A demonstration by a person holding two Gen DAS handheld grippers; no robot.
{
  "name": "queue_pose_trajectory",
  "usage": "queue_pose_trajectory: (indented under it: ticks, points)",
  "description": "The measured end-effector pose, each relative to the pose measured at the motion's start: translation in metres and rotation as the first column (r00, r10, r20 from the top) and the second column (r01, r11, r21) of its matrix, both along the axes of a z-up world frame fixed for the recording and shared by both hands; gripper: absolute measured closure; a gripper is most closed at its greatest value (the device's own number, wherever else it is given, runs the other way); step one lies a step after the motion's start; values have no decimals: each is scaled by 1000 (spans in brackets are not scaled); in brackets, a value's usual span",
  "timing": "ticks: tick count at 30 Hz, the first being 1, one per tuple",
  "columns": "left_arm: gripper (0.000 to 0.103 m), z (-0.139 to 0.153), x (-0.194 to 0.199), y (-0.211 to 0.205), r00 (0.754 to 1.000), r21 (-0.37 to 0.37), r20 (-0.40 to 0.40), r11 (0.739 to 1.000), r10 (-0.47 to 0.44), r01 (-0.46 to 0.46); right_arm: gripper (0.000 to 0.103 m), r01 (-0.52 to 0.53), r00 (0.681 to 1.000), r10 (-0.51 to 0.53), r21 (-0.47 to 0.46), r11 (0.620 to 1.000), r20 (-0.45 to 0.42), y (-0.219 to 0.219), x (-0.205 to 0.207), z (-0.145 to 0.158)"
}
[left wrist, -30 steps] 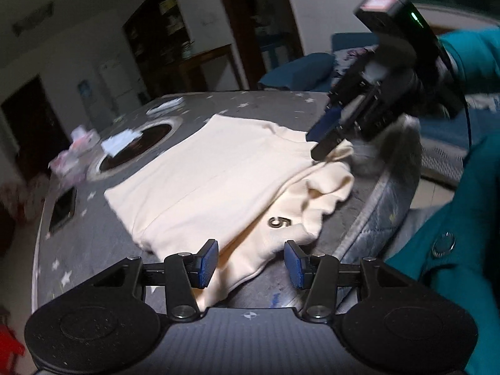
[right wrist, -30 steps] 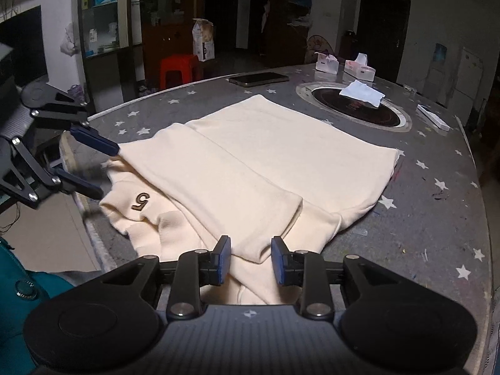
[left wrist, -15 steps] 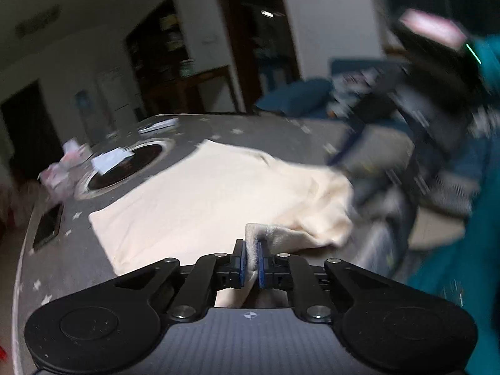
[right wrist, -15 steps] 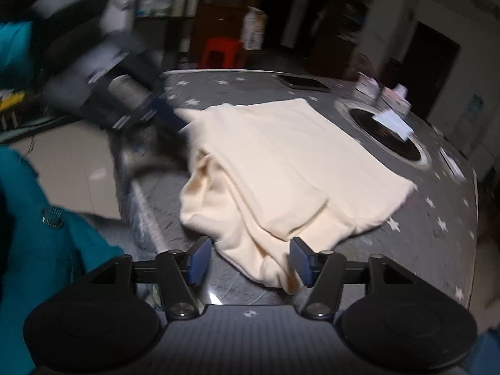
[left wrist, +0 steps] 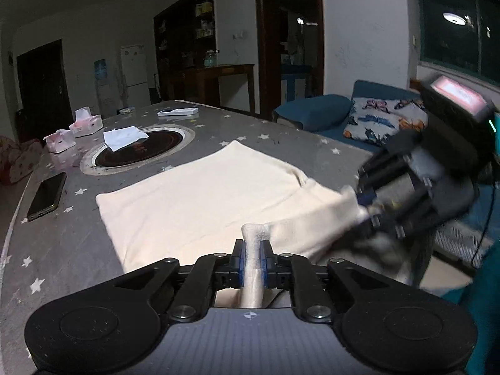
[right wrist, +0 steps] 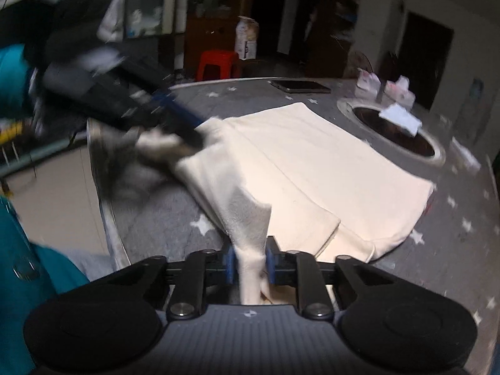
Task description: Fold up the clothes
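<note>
A cream sweatshirt (left wrist: 203, 193) lies spread across the grey, star-printed tabletop (left wrist: 68, 243), partly folded, its far part flat and its near edge lifted off the surface by both claws.

The left claw (left wrist: 252, 259) has a bunched ridge of the cream cloth between its blue pads (left wrist: 238, 261); the jaws are easing apart a little, yet the pads press on the fabric from both sides and the cloth stands up between them. The right claw (right wrist: 250, 261) holds another gather of the same sweatshirt, its jaws closing in on it, and the fabric rises from it in a raised peak before sloping down to the flat part. Seen from the left side, the right claw is blurred at the tabletop's edge with a corner of the garment at its tip; from the right side the left claw is just as blurred, at the opposite corner of that near edge — the cloth sags between the two.

Beyond the sweatshirt, a round dark cooktop (left wrist: 140, 150) is sunk into the tabletop, with a white tissue (left wrist: 123, 137) lying on its rim. Two pink tissue boxes (left wrist: 86, 123) sit near the far edge, and a black phone (left wrist: 47, 195) lies flat to one side, well apart from the garment. A teal sleeve (right wrist: 18, 250) shows at the near side, and a red stool (right wrist: 218, 64) stands on the floor past the tabletop.
</note>
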State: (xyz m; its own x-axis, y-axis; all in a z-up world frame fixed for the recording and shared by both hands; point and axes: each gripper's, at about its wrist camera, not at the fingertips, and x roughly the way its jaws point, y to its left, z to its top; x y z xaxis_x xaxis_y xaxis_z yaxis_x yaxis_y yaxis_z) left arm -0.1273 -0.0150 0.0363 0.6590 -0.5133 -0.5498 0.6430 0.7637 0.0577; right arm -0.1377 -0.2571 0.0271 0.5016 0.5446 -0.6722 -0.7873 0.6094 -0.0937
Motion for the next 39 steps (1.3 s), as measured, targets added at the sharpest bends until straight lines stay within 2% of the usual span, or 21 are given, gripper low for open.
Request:
queue_pose_trajectory:
  ticks: [1,3,5,6,9,13,14,16,18,19,22,27,32,35,39]
  points:
    - [82,-1,-5,2,1000,15,5,1000,3,-3,89,13,1000,-12,19,1000,-21,-3,3,3]
    - [80,-3,-16,6,1000,48,16,999,1,-2,90,27,999,-24,43,999,-49,-5,8,7]
    - [71,-5,-28,7,999,92,36,996,-9,6,90,33,998,-29,56,998,-57,-7,10,10]
    - [63,-7,-33,8,999,115,49,993,-14,9,90,34,998,-30,64,997,-63,-7,11,12]
    - [59,-13,-43,5,995,189,92,982,-32,14,90,34,998,-29,72,997,-61,-5,12,17]
    - [60,-23,-46,2,989,283,137,959,-48,7,90,37,998,-33,72,997,-45,-3,17,19]
    - [63,-25,-45,2,990,288,136,958,-47,6,90,39,999,-36,72,997,-40,-4,17,18]
    - [78,-28,-45,1,989,298,141,954,-50,6,91,47,998,-44,71,996,-37,-4,15,16]
    - [86,-31,-47,0,985,314,163,949,-56,2,92,51,998,-49,64,997,-35,-4,12,13]
    - [90,-30,-46,0,984,307,166,952,-57,4,93,48,999,-47,60,997,-28,-4,9,12]
    - [93,-22,-44,3,988,259,147,966,-44,4,93,49,999,-49,66,997,-13,-6,3,14]
    - [94,-3,-52,9,993,189,113,982,-36,14,94,53,998,-54,96,994,7,-13,-6,28]
    - [94,25,-75,20,997,94,76,995,-28,20,94,-4,1000,4,98,995,-1,-21,-35,52]
    - [94,44,-84,26,997,49,75,999,-8,4,94,-34,999,35,92,995,-8,-25,-50,70]
    - [96,57,-67,26,994,17,105,1000,16,-18,94,-42,999,41,88,995,7,-23,-44,87]
